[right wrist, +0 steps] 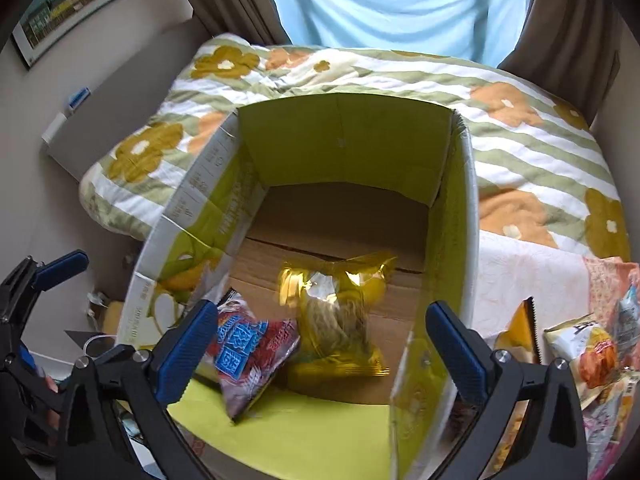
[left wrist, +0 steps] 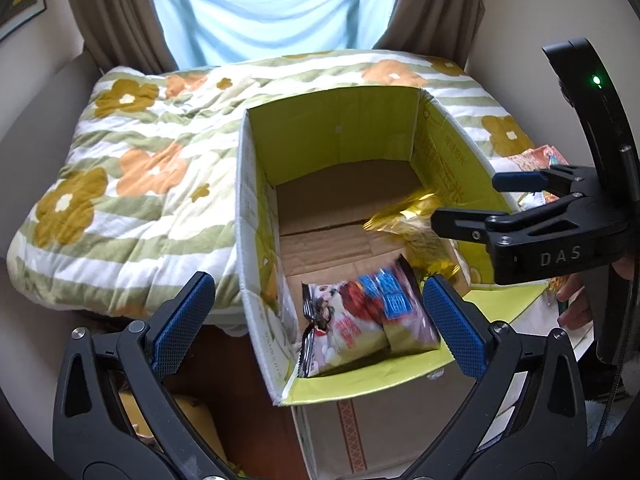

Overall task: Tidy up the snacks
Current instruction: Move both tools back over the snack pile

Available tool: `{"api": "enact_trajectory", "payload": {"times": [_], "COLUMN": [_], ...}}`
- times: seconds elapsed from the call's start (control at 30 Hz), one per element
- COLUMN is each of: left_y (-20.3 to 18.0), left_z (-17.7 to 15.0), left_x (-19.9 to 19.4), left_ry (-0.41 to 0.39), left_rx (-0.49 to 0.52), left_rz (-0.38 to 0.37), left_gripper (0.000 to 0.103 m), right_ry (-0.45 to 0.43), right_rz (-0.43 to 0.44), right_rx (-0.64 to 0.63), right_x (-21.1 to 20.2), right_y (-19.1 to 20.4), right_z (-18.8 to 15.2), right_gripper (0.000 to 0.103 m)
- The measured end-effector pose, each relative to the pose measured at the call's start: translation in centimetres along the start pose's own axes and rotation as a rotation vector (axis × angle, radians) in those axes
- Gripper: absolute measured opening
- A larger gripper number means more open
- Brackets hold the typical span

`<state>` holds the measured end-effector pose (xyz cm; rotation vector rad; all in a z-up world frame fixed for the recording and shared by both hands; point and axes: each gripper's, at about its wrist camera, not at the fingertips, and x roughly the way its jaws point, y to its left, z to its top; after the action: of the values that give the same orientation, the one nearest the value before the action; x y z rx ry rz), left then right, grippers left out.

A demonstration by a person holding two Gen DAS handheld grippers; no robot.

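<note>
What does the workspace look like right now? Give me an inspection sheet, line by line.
Surface: floral quilt on a bed, with the cardboard box open in front of it.
Job's things: gold snack packet and red-and-blue snack packet lie side by side on the box floor; the red-and-blue one is blurred in the left wrist view.
Clutter: more snack bags outside the box, to its right.
Grippers: left gripper open, empty, over the box's near end; right gripper open, empty, above the packets.
Cables: thin white cord on the floor to the box's left.
Surroundings: blue curtain, brown drapes, framed picture.
</note>
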<state>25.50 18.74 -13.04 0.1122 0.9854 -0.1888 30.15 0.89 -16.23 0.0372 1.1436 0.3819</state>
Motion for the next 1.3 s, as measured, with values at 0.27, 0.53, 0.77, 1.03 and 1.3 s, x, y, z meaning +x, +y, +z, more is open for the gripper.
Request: {"api": "enact_trajectory", "payload": {"times": [0.27, 0.53, 0.77, 1.03, 1.3], "left_y": [-0.2, -1.6, -4.1, -10.7, -19.4], "left_z": [-0.5, 0.3, 0.9, 1.6, 2.0], "left_x": [-0.5, -1.6, -3.5, -4.9, -4.2], "left_ry": [-0.001, -0.015, -0.055, -0.08, -0.065], "left_rx": [-0.013, 0.003, 0.023, 0.043, 0.09], "left_rz": [0.014, -0.023, -0.05, -0.112, -0.185], "left_gripper": [0.103, 0.103, 0.103, 0.103, 0.103], "right_ry": [-0.008, -0.058, -0.133, -0.215, -0.21], "right_rz": [-0.041, -0.075, -0.073, -0.12, -0.222], "right_rx": [-0.038, -0.053, 0.016, 0.043, 0.097], "right_x": [-0.8, -4.4, -9.0, -14.9, -18.6], "right_y": [0.5, 0.6, -1.5, -6.5, -14.4], "right_z": [-1.2, -1.8, -3.4, -6.7, -10.8], "right_gripper": [0.103, 0.103, 0.103, 0.103, 0.103]}}
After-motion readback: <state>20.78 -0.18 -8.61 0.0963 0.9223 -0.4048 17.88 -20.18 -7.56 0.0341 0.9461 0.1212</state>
